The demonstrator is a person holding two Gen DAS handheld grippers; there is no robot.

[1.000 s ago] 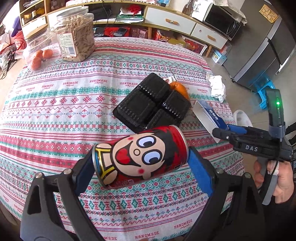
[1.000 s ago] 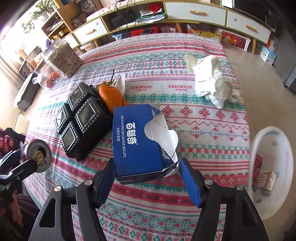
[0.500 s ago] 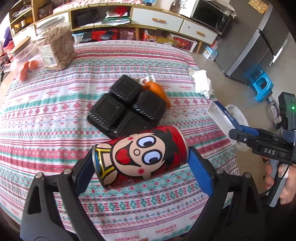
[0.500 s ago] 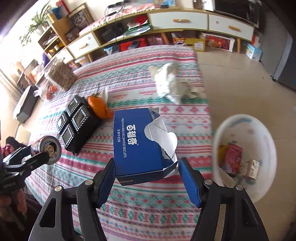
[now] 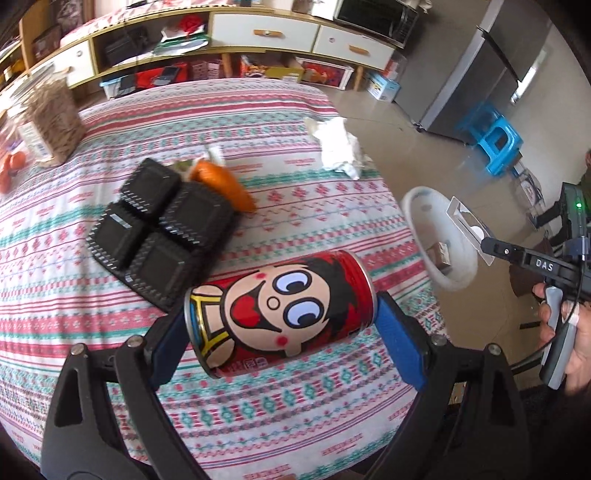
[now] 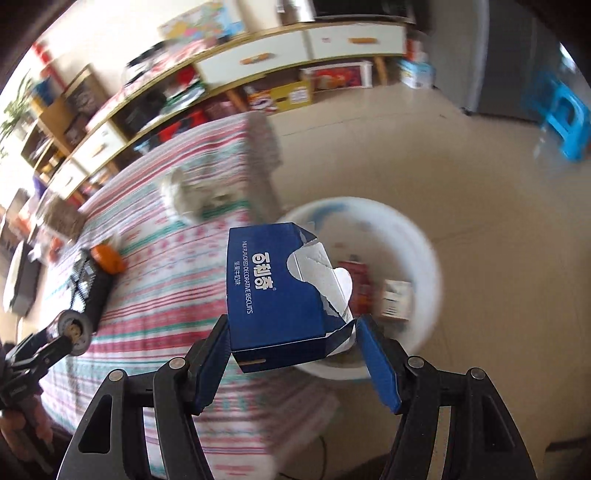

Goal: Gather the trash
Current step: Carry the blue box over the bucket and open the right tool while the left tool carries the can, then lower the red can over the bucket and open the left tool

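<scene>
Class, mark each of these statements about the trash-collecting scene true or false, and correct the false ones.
1. The left gripper holds a red cartoon can. True.
2. The right gripper holds a green bottle. False: it holds a torn blue biscuit box.
3. The white basin on the floor is empty. False: small cartons lie in it.
4. A black four-compartment tray lies on the patterned tablecloth. True.
5. The crumpled white paper is already in the basin. False: it lies on the tablecloth.

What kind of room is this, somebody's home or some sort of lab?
Most likely a lived-in home, a living or dining room. A table under a patterned tablecloth carries snacks, a long low cabinet with drawers lines the wall, and a refrigerator stands beside a blue plastic stool.
</scene>
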